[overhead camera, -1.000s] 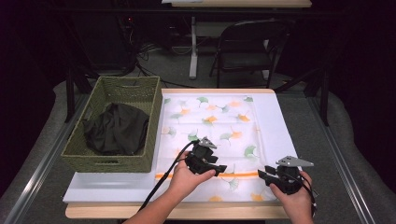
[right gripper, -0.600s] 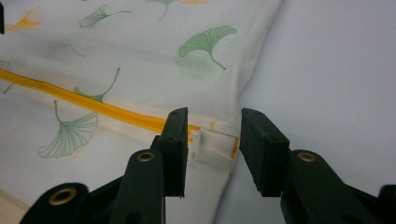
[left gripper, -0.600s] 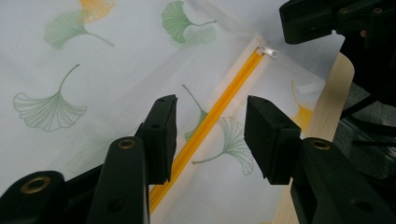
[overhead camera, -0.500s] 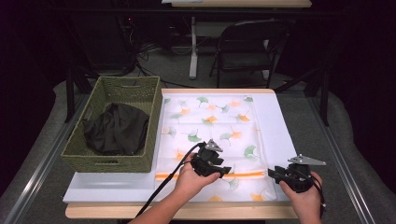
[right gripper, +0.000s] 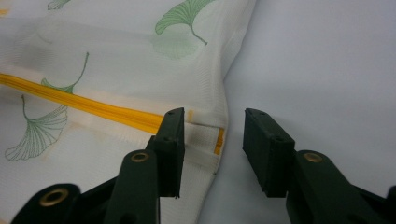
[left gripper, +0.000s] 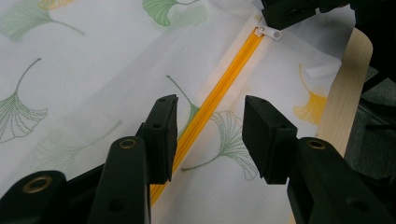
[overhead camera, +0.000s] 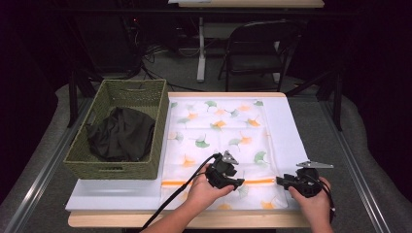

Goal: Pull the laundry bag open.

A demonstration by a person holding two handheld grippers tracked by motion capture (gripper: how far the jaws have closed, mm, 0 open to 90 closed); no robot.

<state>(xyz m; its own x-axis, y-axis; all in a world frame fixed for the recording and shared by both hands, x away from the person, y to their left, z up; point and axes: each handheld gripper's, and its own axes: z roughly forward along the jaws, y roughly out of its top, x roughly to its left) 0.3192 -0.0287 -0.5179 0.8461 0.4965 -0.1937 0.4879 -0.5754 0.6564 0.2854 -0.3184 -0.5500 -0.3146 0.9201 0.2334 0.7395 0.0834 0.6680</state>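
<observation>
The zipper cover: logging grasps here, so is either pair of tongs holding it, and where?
Nothing is held. Both the left tongs and right tongs are open over the zipper cover.

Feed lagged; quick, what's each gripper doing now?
Left gripper: open, straddling the orange zipper.
Right gripper: open at the zipper's end, holding nothing.

Parts of a leaf-print zippered cloth bag and two grippers that are hidden or cut off.

In the left gripper view, the orange zipper passes behind the left-hand jaw and off the bottom edge. In the right gripper view, the zipper's end sits between the jaws, partly behind the left-hand one. In the high view, the dark cloth in the basket is too bundled to identify.
</observation>
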